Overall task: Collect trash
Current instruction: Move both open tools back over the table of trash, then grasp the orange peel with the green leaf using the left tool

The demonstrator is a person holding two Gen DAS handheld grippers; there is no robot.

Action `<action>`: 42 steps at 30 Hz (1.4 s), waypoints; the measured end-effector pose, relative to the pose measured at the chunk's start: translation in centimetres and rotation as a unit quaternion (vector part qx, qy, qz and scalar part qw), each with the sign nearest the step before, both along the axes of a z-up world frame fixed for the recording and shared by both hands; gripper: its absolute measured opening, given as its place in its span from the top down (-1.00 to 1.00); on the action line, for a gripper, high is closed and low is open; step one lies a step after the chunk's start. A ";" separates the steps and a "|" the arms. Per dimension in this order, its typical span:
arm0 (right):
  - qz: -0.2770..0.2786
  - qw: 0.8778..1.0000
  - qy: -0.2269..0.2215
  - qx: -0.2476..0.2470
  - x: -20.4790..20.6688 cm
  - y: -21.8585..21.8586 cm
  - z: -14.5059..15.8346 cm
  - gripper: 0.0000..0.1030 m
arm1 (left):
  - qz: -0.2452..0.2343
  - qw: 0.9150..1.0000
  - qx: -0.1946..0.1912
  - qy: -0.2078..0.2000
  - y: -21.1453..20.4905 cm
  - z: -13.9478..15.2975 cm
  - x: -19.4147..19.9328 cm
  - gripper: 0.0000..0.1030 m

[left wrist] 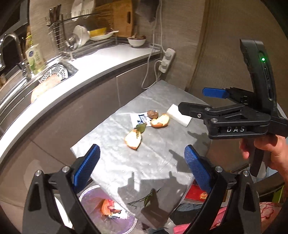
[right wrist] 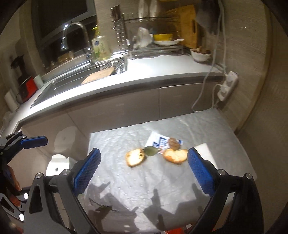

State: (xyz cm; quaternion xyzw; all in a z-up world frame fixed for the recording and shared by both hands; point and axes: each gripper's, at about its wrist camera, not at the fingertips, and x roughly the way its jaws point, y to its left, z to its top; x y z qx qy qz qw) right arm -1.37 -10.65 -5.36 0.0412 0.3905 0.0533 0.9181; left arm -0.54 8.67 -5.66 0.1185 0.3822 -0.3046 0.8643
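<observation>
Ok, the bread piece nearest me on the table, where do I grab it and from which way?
Take the nearer bread piece across its browned crust edges, coming straight down from above with the open right gripper. It lies flat, cut face up, so a side approach would probably only push it along the table. Keep the jaws off the green leaf at its far edge.

Kitchen under warm artificial light. White worktop (right wrist: 162,72) carries a steel sink (right wrist: 75,81) with chrome tap (right wrist: 72,34), dish rack (right wrist: 147,36), and wooden cutting board (right wrist: 187,25) leaning on a textured beige wall (right wrist: 252,63). Dark window (right wrist: 61,16), apparently night outside. Power strip (right wrist: 228,84) hangs beside grey cabinet fronts (right wrist: 126,109).
</observation>
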 end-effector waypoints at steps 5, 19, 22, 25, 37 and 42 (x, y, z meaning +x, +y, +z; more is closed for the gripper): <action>-0.029 1.000 -0.003 0.003 -0.4 -5.1 0.2 -0.88 | -0.020 1.000 0.007 0.001 -5.4 0.1 1.1 -0.76; -0.018 0.999 0.021 0.019 1.2 -9.4 -2.0 -0.90 | 0.026 0.998 0.035 0.037 -7.8 -4.4 4.8 -0.79; -0.013 0.999 0.036 0.019 1.3 -10.4 -3.0 -0.90 | 0.034 0.996 0.052 0.069 -8.2 -7.8 7.0 -0.79; -0.010 0.998 0.053 0.010 1.1 -11.5 -4.2 -0.90 | 0.047 0.992 0.054 0.107 -7.8 -11.0 9.4 -0.79; -0.031 0.992 0.118 0.021 1.6 -15.5 -9.2 -0.90 | 0.067 0.976 0.111 0.175 -7.7 -20.0 15.0 -0.64; -0.021 0.992 0.123 0.015 2.1 -15.5 -9.6 -0.90 | 0.058 0.977 0.123 0.162 -8.8 -20.7 15.4 -0.20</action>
